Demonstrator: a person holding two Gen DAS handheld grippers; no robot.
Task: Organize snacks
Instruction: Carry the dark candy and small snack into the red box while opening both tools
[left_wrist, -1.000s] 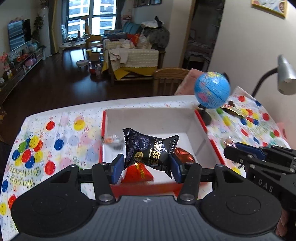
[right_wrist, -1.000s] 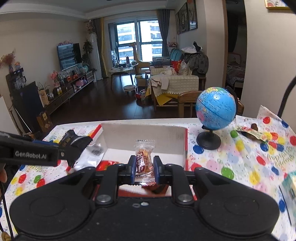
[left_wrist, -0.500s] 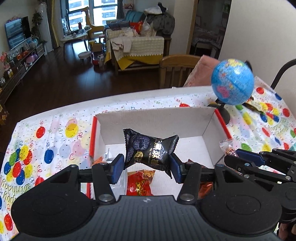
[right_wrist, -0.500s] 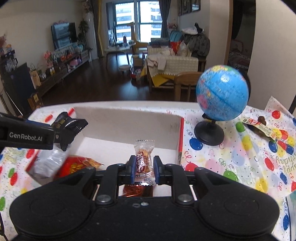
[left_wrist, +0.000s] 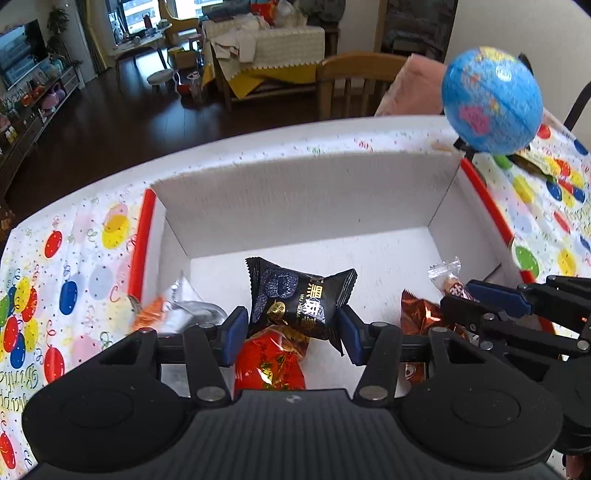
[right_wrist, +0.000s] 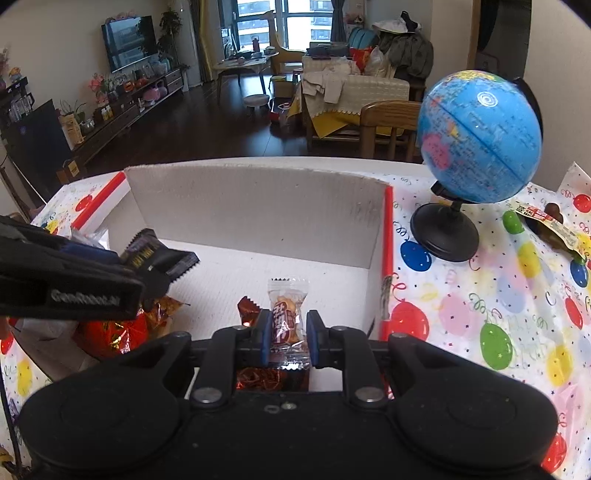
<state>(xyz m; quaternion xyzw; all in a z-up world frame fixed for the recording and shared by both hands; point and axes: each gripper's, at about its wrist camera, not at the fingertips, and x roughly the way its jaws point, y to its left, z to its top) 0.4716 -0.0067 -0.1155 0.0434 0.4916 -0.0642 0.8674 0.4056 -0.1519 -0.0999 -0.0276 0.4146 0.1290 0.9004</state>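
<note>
Both grippers lower than one second ago, now over white box (left_wrist: 295, 199); box fills more of each view. Left gripper (left_wrist: 291, 332) clamped on black snack packet (left_wrist: 301, 302), held above box floor. Right gripper (right_wrist: 285, 338) pinched on clear-wrapped snack (right_wrist: 286, 317), near box's right wall. Beneath: red packet (left_wrist: 269, 365), copper foil packet (left_wrist: 421, 314), silver-orange packet (left_wrist: 177, 310) on box floor. Far right: globe (right_wrist: 480, 136) on balloon tablecloth (right_wrist: 480, 314).
</note>
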